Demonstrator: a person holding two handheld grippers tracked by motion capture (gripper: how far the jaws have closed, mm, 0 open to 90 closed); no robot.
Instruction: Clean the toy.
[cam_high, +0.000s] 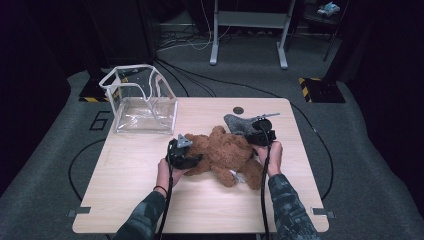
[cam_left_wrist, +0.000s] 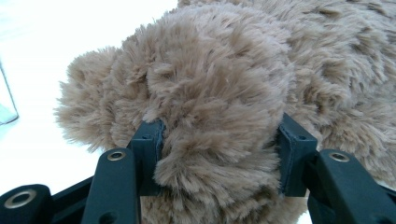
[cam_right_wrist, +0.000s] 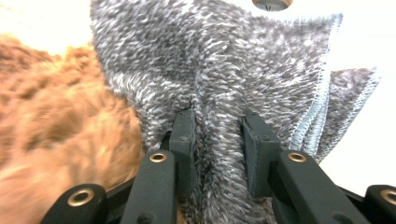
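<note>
A brown teddy bear (cam_high: 225, 152) lies on the wooden table (cam_high: 130, 190), near its middle. My left gripper (cam_high: 192, 159) is shut on the bear's furry limb (cam_left_wrist: 219, 116) at the bear's left side, and the fur bulges between the two pads. A grey fuzzy cloth (cam_high: 239, 123) with a pale stitched edge lies at the bear's far right. My right gripper (cam_high: 260, 131) is shut on a fold of the grey cloth (cam_right_wrist: 224, 93), the brown fur (cam_right_wrist: 51, 130) lying just to its left.
A clear plastic bag (cam_high: 142, 100) with white handles stands open at the table's far left corner. A dark round hole (cam_high: 238, 110) sits in the tabletop beyond the cloth. Cables and a desk frame (cam_high: 250, 30) are on the floor behind.
</note>
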